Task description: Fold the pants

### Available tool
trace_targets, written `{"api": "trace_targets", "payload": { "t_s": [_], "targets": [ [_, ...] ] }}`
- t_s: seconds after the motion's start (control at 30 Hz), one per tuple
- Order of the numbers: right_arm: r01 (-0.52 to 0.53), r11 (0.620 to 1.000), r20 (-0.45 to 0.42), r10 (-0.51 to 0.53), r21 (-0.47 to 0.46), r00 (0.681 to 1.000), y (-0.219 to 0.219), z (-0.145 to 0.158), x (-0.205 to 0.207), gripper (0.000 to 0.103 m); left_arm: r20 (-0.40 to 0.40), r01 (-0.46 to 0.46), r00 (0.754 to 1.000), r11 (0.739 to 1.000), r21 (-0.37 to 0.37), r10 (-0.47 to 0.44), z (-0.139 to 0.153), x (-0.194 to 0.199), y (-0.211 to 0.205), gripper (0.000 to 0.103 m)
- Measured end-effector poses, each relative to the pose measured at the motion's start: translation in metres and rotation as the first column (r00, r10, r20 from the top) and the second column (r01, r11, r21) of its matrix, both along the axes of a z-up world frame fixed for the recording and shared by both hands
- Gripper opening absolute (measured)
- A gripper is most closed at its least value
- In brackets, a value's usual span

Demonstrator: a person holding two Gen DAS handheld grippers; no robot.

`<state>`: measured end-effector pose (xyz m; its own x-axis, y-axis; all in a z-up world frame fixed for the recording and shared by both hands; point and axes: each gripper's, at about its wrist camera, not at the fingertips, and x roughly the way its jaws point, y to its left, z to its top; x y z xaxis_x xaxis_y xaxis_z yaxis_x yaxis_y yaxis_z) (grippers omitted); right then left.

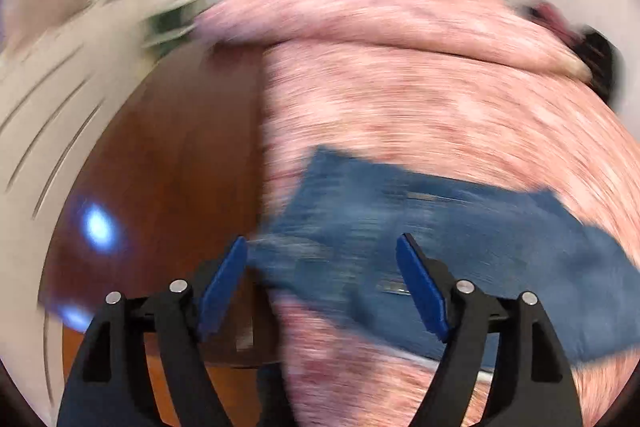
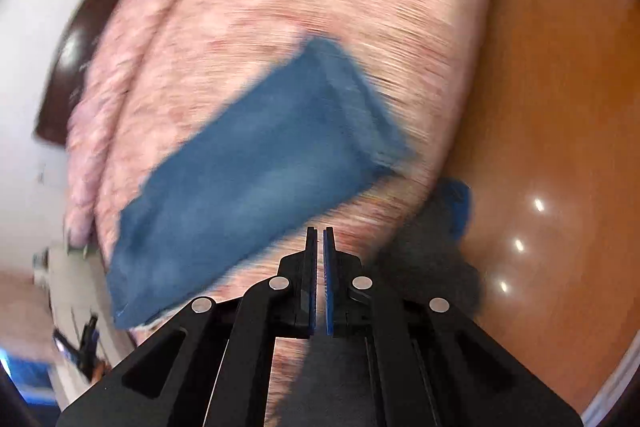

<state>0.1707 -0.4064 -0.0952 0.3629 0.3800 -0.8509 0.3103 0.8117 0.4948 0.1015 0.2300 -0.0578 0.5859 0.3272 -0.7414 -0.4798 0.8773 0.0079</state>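
Both tongs held nothing, left gripper (image 1: pixel 322 247) spread, right gripper (image 2: pixel 320 239) pinched; the pants (image 2: pixel 248 163) already lay folded, seemingly finished.

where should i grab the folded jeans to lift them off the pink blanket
Grip the jeans at the short end with the stacked layers, coming in level from that side so the fingers pinch all layers together. The open left gripper is nearest an edge; the right gripper is shut.
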Motion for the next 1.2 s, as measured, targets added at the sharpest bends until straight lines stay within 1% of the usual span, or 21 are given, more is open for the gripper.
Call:
{"api": "trace_targets", "payload": {
  "t_s": [0.07, 0.1, 0.13, 0.23, 0.27, 0.3, 0.33, 0.4, 0.43, 0.5, 0.57, 0.67, 0.73, 0.9, 0.93, 1.0, 1.07, 1.1, 1.13, 1.17, 1.2],
  "targets": [
    [-0.121, 0.992, 0.078, 0.118, 0.034, 0.99, 0.03, 0.015, 0.022, 0.001, 0.026, 0.233, 0.972, 0.973, 0.01, -0.233, 0.003, 0.014, -0.047, 0.079],
    [-0.169, 0.985, 0.102, 0.165, 0.032, 0.981, 0.046, 0.02, 0.032, 0.001, 0.009, 0.359, 0.933, 0.933, 0.034, -0.36, 0.0, 0.024, -0.078, 0.079],
    [-0.217, 0.976, 0.123, 0.213, 0.022, 0.969, 0.062, 0.025, 0.04, 0.001, -0.013, 0.443, 0.896, 0.895, 0.047, -0.443, -0.004, 0.032, -0.098, 0.079],
    [-0.43, 0.901, 0.207, 0.41, 0.059, 0.888, 0.133, 0.036, 0.056, 0.001, -0.071, 0.658, 0.752, 0.751, 0.044, -0.655, -0.018, 0.036, -0.152, 0.074],
    [-0.506, 0.854, 0.226, 0.473, 0.119, 0.852, 0.165, 0.035, 0.054, 0.001, -0.065, 0.675, 0.737, 0.737, 0.026, -0.673, -0.019, 0.033, -0.159, 0.074],
    [-0.569, 0.811, 0.258, 0.525, 0.139, 0.811, 0.193, 0.034, 0.05, 0.001, -0.053, 0.672, 0.74, 0.741, 0.003, -0.671, -0.02, 0.029, -0.16, 0.074],
    [-0.622, 0.776, 0.284, 0.577, 0.104, 0.766, 0.216, 0.035, 0.046, 0.001, -0.036, 0.652, 0.756, 0.757, -0.051, -0.653, -0.023, 0.026, -0.154, 0.074],
    [-0.758, 0.64, 0.29, 0.755, -0.126, 0.589, 0.282, 0.028, 0.023, 0.001, -0.042, 0.605, 0.791, 0.791, -0.083, -0.61, -0.028, 0.02, -0.141, 0.075],
    [-0.8, 0.544, 0.284, 0.832, -0.253, 0.476, 0.315, 0.019, 0.007, 0.001, -0.052, 0.574, 0.814, 0.815, -0.082, -0.578, -0.029, 0.013, -0.133, 0.075],
    [-0.824, 0.424, 0.255, 0.902, -0.376, 0.347, 0.348, 0.006, -0.013, 0.001, -0.065, 0.527, 0.843, 0.844, -0.097, -0.534, -0.032, 0.005, -0.117, 0.076],
    [-0.82, 0.347, 0.251, 0.934, -0.455, 0.255, 0.368, -0.006, -0.028, 0.001, -0.077, 0.487, 0.866, 0.868, -0.094, -0.494, -0.035, 0.001, -0.103, 0.079],
    [-0.806, 0.279, 0.237, 0.955, -0.523, 0.177, 0.383, -0.019, -0.038, 0.001, -0.08, 0.469, 0.877, 0.88, -0.078, -0.474, -0.034, -0.004, -0.09, 0.082],
    [-0.794, 0.249, 0.205, 0.966, -0.554, 0.159, 0.383, -0.027, -0.04, 0.001, -0.073, 0.468, 0.878, 0.881, -0.076, -0.473, -0.032, -0.001, -0.088, 0.083],
    [-0.818, 0.234, 0.201, 0.968, -0.525, 0.149, 0.388, -0.033, -0.029, 0.001, -0.057, 0.454, 0.885, 0.885, -0.106, -0.461, -0.033, 0.004, -0.077, 0.085],
    [-0.829, 0.256, 0.214, 0.962, -0.498, 0.169, 0.388, -0.032, -0.024, 0.001, -0.06, 0.463, 0.88, 0.879, -0.116, -0.471, -0.036, 0.007, -0.076, 0.086],
    [-0.839, 0.351, 0.262, 0.93, -0.416, 0.26, 0.38, -0.024, -0.006, 0.001, -0.075, 0.489, 0.865, 0.867, -0.095, -0.496, -0.041, 0.015, -0.081, 0.086],
    [-0.835, 0.453, 0.312, 0.879, -0.312, 0.36, 0.371, -0.013, 0.02, 0.001, -0.072, 0.554, 0.829, 0.832, -0.04, -0.555, -0.043, 0.024, -0.092, 0.087],
    [-0.82, 0.488, 0.315, 0.862, -0.3, 0.398, 0.37, -0.009, 0.033, 0.002, -0.064, 0.586, 0.808, 0.81, -0.021, -0.586, -0.044, 0.03, -0.098, 0.087],
    [-0.807, 0.518, 0.315, 0.845, -0.285, 0.431, 0.37, -0.005, 0.049, 0.01, -0.056, 0.642, 0.766, 0.767, -0.005, -0.641, -0.045, 0.04, -0.109, 0.087],
    [-0.803, 0.54, 0.319, 0.83, -0.253, 0.458, 0.373, -0.001, 0.065, 0.031, -0.051, 0.687, 0.725, 0.727, -0.011, -0.687, -0.047, 0.051, -0.12, 0.087],
    [-0.796, 0.563, 0.33, 0.812, -0.221, 0.482, 0.374, 0.002, 0.077, 0.041, -0.05, 0.716, 0.696, 0.697, -0.037, -0.717, -0.051, 0.059, -0.128, 0.087]
  ]
}}
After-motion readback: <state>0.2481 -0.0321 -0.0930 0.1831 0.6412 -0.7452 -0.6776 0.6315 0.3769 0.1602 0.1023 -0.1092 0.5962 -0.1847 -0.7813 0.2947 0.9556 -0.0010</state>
